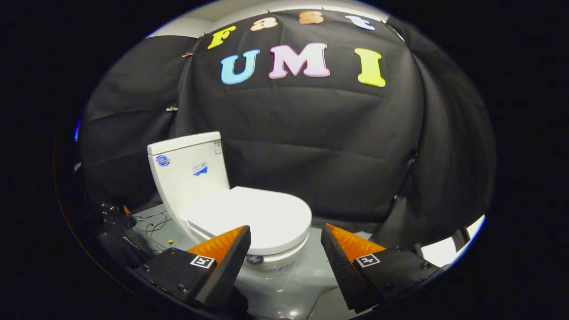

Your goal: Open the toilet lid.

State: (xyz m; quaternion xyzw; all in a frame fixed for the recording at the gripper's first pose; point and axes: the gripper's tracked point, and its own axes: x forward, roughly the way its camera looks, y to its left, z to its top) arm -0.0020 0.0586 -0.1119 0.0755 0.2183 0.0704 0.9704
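Note:
A white toilet (266, 260) stands on the grey floor, its tank (189, 171) toward the back left against the black cloth. Its lid (253, 215) lies flat and closed over the seat, rounded front end pointing toward the fingers. My gripper (285, 233) hovers above and in front of the bowl, open, nothing between the fingers. The left fingertip (238, 242) overlaps the lid's front left edge in view; the right fingertip (331, 242) is just off the lid's front right. No contact with the lid shows.
Black cloth walls close in behind and to both sides of the toilet. Loose cables (153, 224) and dark gear lie on the floor left of the tank. A bright gap (449, 246) shows at the far right behind the cloth.

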